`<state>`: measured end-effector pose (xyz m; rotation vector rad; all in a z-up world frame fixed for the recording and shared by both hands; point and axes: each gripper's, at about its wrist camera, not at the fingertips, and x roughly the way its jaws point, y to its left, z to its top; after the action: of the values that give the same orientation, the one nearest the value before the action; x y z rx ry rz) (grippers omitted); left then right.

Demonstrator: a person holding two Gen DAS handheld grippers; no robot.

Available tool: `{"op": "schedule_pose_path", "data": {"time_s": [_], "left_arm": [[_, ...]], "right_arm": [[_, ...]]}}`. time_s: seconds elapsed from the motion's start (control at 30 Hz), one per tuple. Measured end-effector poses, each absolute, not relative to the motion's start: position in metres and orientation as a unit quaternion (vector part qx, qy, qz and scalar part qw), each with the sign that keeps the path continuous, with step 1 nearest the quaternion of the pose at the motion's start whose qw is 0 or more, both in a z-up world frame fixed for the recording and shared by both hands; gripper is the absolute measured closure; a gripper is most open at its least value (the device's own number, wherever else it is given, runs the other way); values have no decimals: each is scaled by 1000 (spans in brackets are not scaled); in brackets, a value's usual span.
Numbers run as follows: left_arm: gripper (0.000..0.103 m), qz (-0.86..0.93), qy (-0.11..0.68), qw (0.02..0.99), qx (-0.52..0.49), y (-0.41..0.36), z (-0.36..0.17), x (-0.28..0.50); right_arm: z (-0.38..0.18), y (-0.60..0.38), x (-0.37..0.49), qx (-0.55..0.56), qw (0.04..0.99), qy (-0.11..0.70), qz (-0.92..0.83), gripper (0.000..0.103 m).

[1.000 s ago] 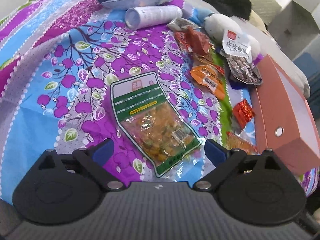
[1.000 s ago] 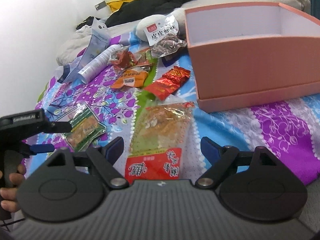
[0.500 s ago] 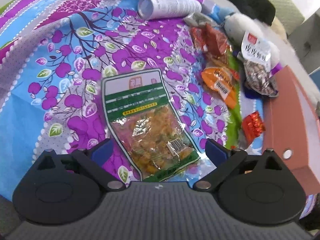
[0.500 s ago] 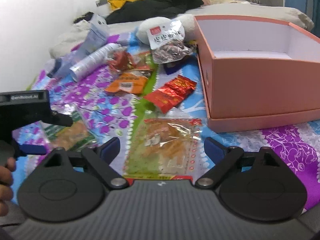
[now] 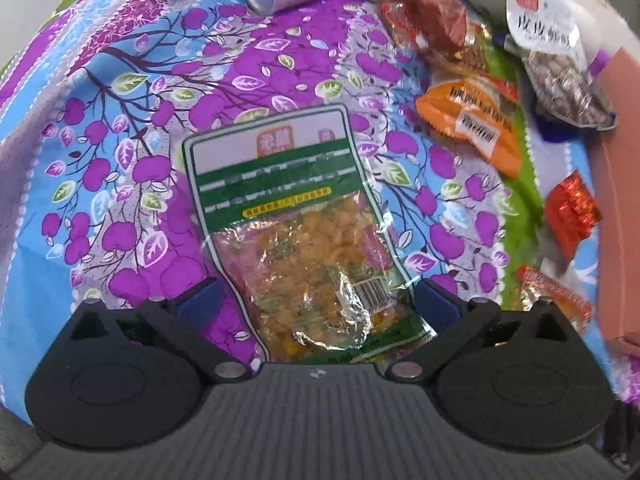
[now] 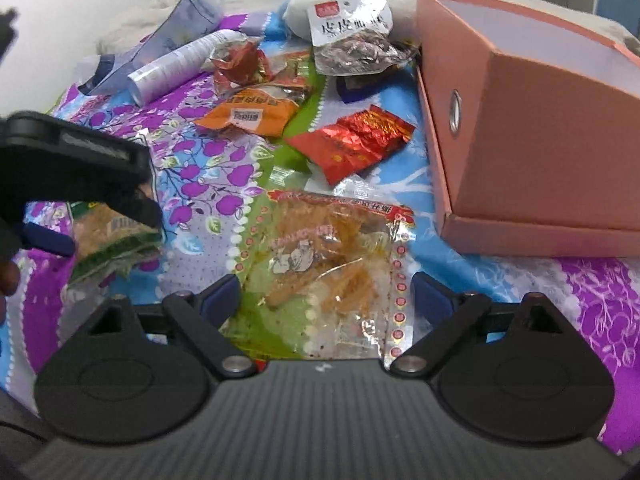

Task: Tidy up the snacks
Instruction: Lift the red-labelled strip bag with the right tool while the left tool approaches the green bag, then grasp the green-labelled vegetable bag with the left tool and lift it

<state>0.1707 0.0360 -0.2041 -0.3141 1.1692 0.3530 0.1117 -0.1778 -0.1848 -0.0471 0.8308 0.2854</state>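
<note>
A green snack pack (image 5: 288, 216) with yellow pieces lies flat on the floral bedsheet. My left gripper (image 5: 316, 300) is open just above it, and the pack's lower end sits between the blue fingertips without being pinched. A clear pack with a red dotted border (image 6: 332, 264) lies under my right gripper (image 6: 326, 294). Its jaws are opening, with the pack's near end between them and the pads off it. The pink open box (image 6: 540, 120) stands to the right of that pack.
Beyond the two packs lie an orange pack (image 6: 256, 112), a red foil pack (image 6: 356, 140), a dark bag with a white label (image 6: 356, 36) and a white tube (image 6: 180, 64). The left tool's black body (image 6: 72, 160) fills the left side. Pillows and dark clothes lie behind.
Both grippers have come down and forward over their packs, which now reach between the fingertips. The left view has tilted further down. The right jaws have spread a little.
</note>
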Motion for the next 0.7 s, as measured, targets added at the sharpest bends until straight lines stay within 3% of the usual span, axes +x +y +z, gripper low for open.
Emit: {"op": "schedule_pose_path", "data": {"time_s": [0.2, 0.37, 0.43, 0.5, 0.6, 0.7], "left_arm": [[0, 171, 546, 810, -126, 30, -210, 179], [7, 157, 538, 820, -116, 28, -206, 173], [16, 148, 533, 825, -112, 28, -202, 169], [22, 137, 528, 831, -105, 27, -198, 165], [32, 119, 522, 838, -101, 28, -194, 161], [39, 105, 517, 843, -106, 29, -191, 157]], "right_arm": [[-188, -176, 113, -35, 903, 397, 159, 12], [-183, -174, 110, -33, 901, 393, 178, 36], [-181, -173, 109, -32, 901, 392, 184, 48], [-177, -172, 109, -23, 898, 394, 194, 74], [-172, -168, 106, -34, 900, 388, 197, 89], [-170, -167, 104, -35, 900, 386, 198, 91]]}}
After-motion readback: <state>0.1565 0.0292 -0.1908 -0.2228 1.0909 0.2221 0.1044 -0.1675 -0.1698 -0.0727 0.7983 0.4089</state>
